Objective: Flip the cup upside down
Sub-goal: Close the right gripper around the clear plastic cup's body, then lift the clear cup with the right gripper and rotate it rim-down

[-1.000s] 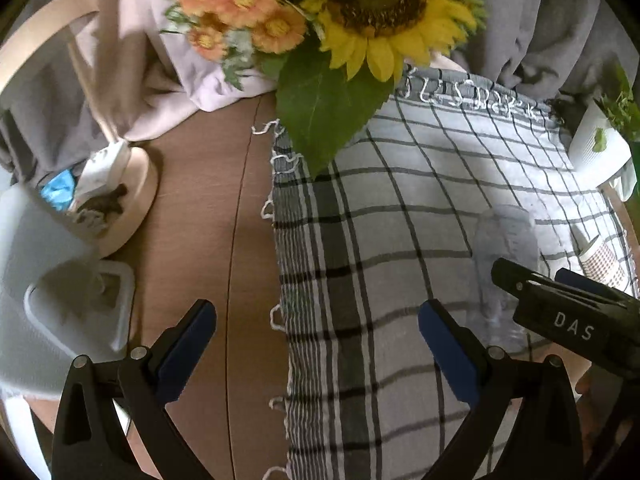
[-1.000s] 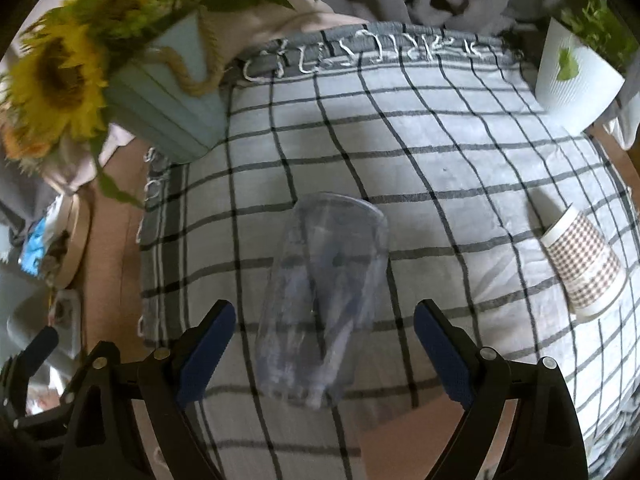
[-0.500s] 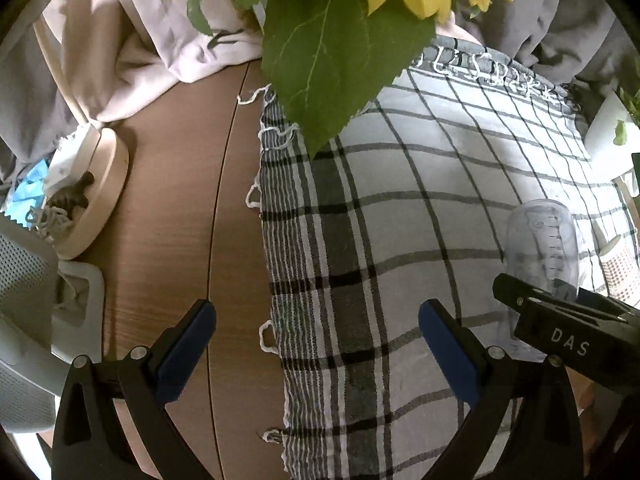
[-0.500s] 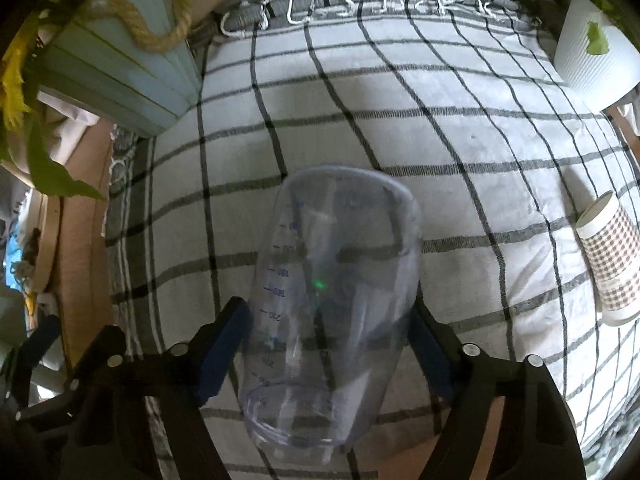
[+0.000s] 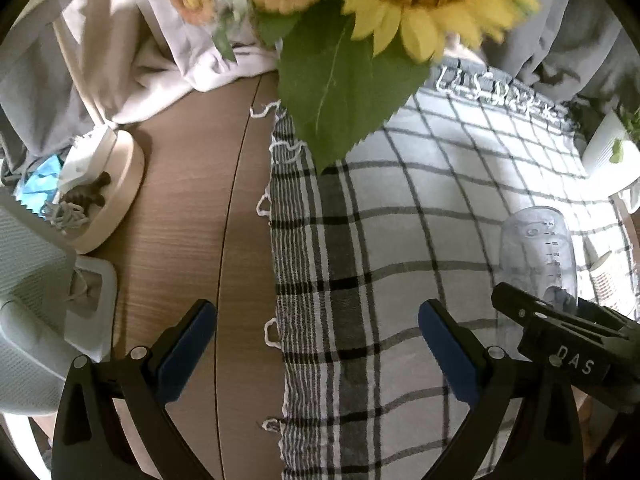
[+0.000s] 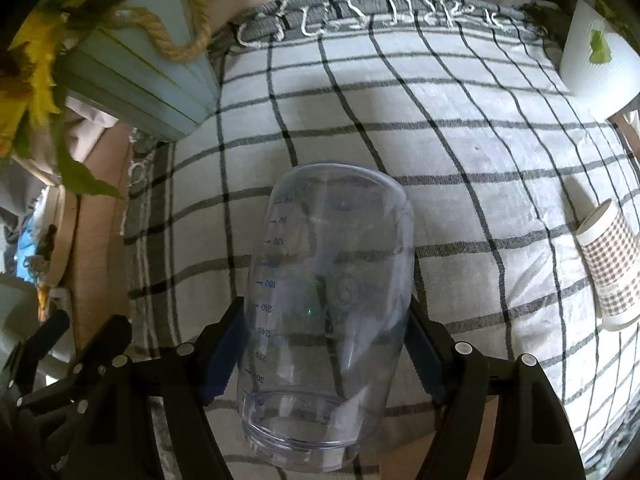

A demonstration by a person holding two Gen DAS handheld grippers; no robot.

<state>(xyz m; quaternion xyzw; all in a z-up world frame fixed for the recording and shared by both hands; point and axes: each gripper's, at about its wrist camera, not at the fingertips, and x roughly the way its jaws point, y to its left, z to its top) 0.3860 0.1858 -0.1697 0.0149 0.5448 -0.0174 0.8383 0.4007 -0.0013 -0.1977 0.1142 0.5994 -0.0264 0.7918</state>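
Note:
A clear plastic measuring cup (image 6: 328,304) with printed scale marks fills the middle of the right wrist view, held above the checked cloth (image 6: 460,152). My right gripper (image 6: 324,356) is shut on it, blue pads pressing its two sides. The scale numbers read upside down. The cup also shows at the right of the left wrist view (image 5: 536,256), with the right gripper's black finger across it. My left gripper (image 5: 316,352) is open and empty, over the cloth's left edge and the wooden table (image 5: 192,216).
A sunflower bouquet (image 5: 400,12) in a pale blue pot (image 6: 132,68) stands at the cloth's back left. A checked paper cup (image 6: 608,268) lies on its side at the right. A white planter (image 6: 600,56) is back right. A wooden tray (image 5: 108,196) of small items sits left.
My right gripper closed around the clear cup, which stood free between open jaws a second ago, and raised it slightly. The left gripper shifted a little and stayed open.

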